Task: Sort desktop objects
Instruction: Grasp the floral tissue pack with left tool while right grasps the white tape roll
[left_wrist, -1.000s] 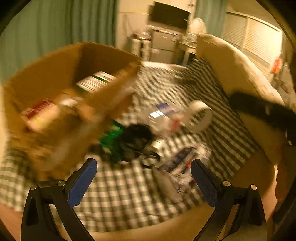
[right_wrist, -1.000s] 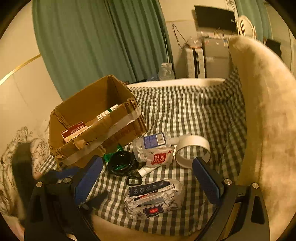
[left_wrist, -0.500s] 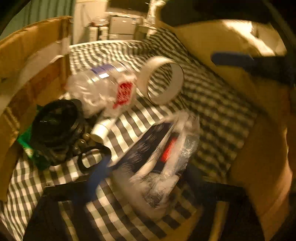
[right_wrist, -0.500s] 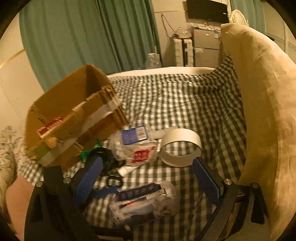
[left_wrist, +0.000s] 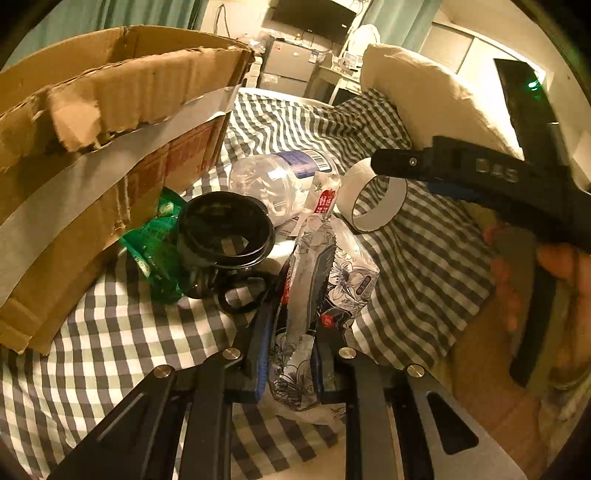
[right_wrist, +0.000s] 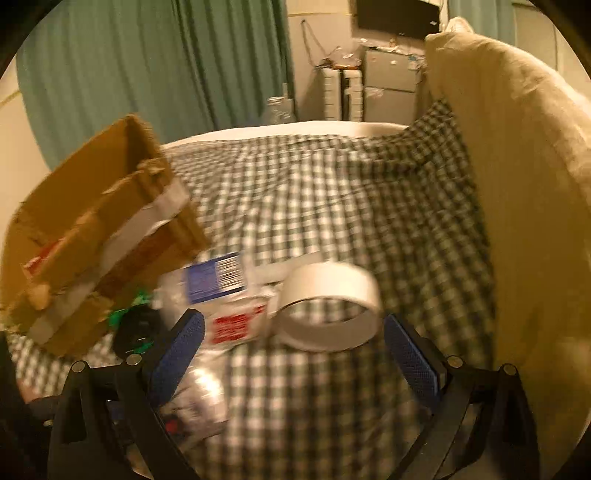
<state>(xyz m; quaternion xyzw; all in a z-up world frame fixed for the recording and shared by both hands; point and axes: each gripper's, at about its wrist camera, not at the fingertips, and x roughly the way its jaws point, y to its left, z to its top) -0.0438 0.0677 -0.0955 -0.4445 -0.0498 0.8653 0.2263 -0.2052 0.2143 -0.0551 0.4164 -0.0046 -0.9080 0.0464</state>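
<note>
My left gripper (left_wrist: 291, 306) is shut on a floral-printed tissue pack (left_wrist: 325, 280) lying on the checked cloth. Beside it sit a black round container (left_wrist: 225, 229), a green packet (left_wrist: 155, 236), a clear plastic bottle (left_wrist: 277, 177) and a white tape roll (left_wrist: 373, 199). The cardboard box (left_wrist: 92, 147) stands at the left. My right gripper (right_wrist: 291, 339) is open and empty, just in front of the tape roll (right_wrist: 328, 306); it also shows in the left wrist view (left_wrist: 461, 177), above the roll. The tissue pack (right_wrist: 199, 398) sits by its left finger.
A cream pillow (right_wrist: 517, 184) rises along the right side. Black scissor handles (left_wrist: 240, 295) lie under the black container. A red and white sachet (right_wrist: 236, 325) leans on the bottle (right_wrist: 214, 280). The checked cloth (right_wrist: 332, 192) stretches behind the objects.
My left gripper has moved in to the tissue pack and shut on it. My right gripper has moved forward and down toward the tape roll, still open.
</note>
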